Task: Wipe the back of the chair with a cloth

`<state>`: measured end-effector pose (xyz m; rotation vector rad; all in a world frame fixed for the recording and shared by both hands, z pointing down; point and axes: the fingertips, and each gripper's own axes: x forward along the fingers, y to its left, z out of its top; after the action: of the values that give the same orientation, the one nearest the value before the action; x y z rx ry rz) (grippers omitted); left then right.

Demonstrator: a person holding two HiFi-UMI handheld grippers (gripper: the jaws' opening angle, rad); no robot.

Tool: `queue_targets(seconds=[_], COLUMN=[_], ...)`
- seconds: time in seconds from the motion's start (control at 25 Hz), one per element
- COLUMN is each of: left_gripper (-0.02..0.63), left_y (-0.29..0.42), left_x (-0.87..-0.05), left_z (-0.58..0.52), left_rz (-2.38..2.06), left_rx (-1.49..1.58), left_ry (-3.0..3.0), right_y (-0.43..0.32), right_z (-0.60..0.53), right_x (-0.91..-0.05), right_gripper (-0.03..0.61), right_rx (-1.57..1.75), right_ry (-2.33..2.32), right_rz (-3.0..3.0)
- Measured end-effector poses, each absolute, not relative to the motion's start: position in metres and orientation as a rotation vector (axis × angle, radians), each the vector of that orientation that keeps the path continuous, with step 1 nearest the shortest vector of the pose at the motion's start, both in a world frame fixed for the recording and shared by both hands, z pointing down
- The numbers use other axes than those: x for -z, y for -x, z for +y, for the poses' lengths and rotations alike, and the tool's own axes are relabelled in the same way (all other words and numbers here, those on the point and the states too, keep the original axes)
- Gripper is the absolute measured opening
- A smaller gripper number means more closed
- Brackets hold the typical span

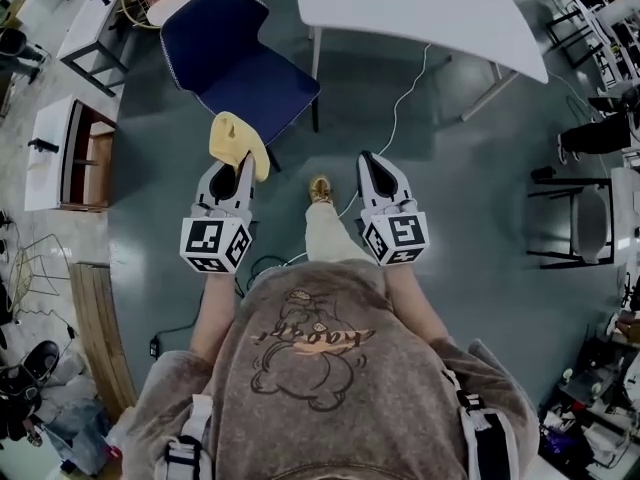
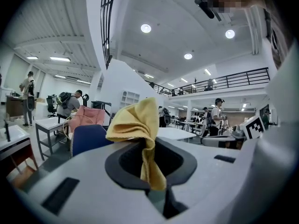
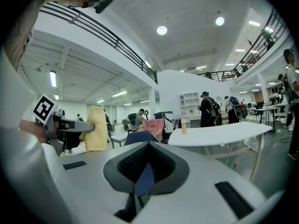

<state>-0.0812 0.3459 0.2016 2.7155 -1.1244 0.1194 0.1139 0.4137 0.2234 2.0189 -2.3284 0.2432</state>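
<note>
Over the floor (image 1: 450, 198) in the head view, the left gripper (image 1: 235, 173) holds a yellow cloth (image 1: 238, 143) near the blue chair (image 1: 235, 63); its own view shows jaws clamped on the cloth, the right gripper (image 1: 372, 163) view jaws together, empty; best step closer and press a flat fold.

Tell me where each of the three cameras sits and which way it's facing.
Head view: on the person's head, facing steeply down at blue padded chair and white table; torso, arms, left gripper and right gripper show.
Left gripper view: on the left gripper, looking along jaws clamping the yellow cloth toward the chair.
Right gripper view: on the right gripper, looking along its jaws toward chair and table.
All three share chair and cloth.
</note>
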Motion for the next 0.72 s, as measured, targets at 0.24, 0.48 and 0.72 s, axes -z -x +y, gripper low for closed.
queue_targets(seconds=[0.24, 0.48, 0.72], left_gripper=[0.049, 0.049, 0.049], left_y=[0.034, -0.019, -0.053], left_x=[-0.192, -0.177, -0.164], left_z=[0.247, 0.141, 0.075], left_rz=[-1.153, -1.225, -1.287], left_rx=[-0.109, -0.088, -0.07], left_ry=[-2.69, -2.66, -2.66], right_y=[-0.166, -0.217, -0.243], right_z=[0.308, 0.201, 0.122], right_x=[-0.217, -0.207, -0.203], right_gripper=[0.021, 0.021, 0.021], right_rx=[-0.264, -0.266, -0.24], right_ry=[-1.966, -1.883, -1.77], right_rz=[-2.36, -2.407, -2.474])
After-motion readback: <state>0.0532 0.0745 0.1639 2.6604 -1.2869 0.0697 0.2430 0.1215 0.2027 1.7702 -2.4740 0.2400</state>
